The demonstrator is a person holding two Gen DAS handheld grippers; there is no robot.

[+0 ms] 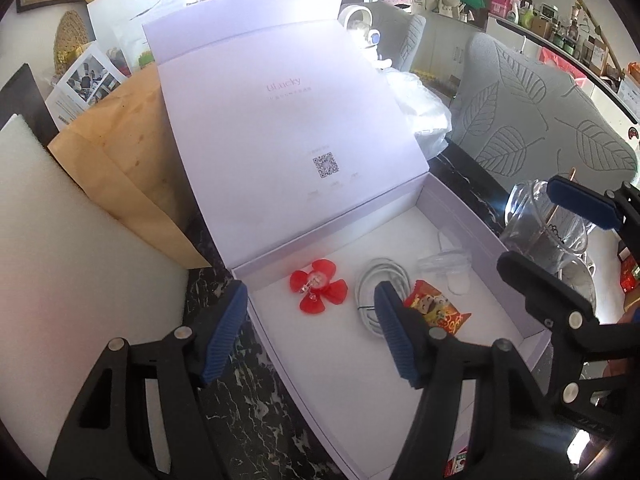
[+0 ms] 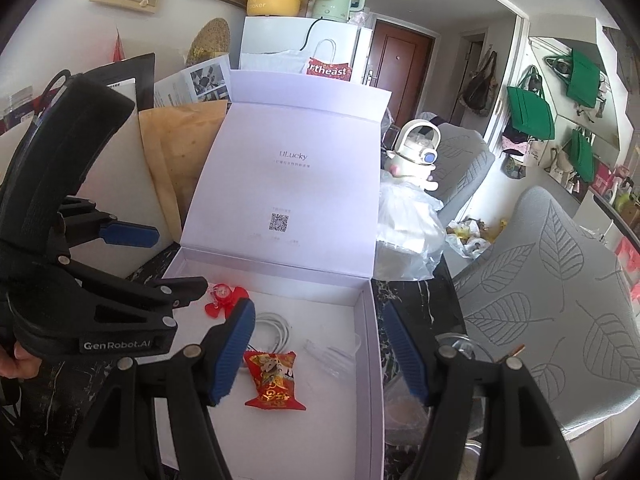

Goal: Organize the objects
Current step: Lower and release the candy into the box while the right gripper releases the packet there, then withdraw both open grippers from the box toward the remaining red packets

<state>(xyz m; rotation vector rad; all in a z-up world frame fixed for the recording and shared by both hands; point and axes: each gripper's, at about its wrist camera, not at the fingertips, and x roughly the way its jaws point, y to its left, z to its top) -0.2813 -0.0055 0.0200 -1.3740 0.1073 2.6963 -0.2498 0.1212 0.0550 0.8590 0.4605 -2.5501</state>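
An open white box [image 1: 460, 216] lies on the dark marble table with its lid [image 1: 280, 120] standing up behind it. On its floor lie a red flower-shaped toy [image 1: 318, 286], a coiled white cable [image 1: 380, 276], a red snack packet [image 1: 436, 308] and a clear plastic piece [image 1: 448, 268]. My left gripper [image 1: 309, 304] hangs open above the box's left part, nothing between its fingers. My right gripper [image 2: 316, 312] hangs open above the right part, over the packet [image 2: 272, 380] and the cable [image 2: 276, 328], and holds nothing. Each gripper shows in the other's view: the right [image 1: 527, 226], the left [image 2: 180, 260].
A brown paper bag [image 1: 120, 168] and a white foam slab [image 1: 60, 260] stand left of the box. To the right are a clear glass vessel [image 1: 568, 248], a plastic bag [image 1: 424, 112] and grey leaf-patterned chairs [image 1: 540, 112]. Marble table top [image 1: 248, 420] shows in front.
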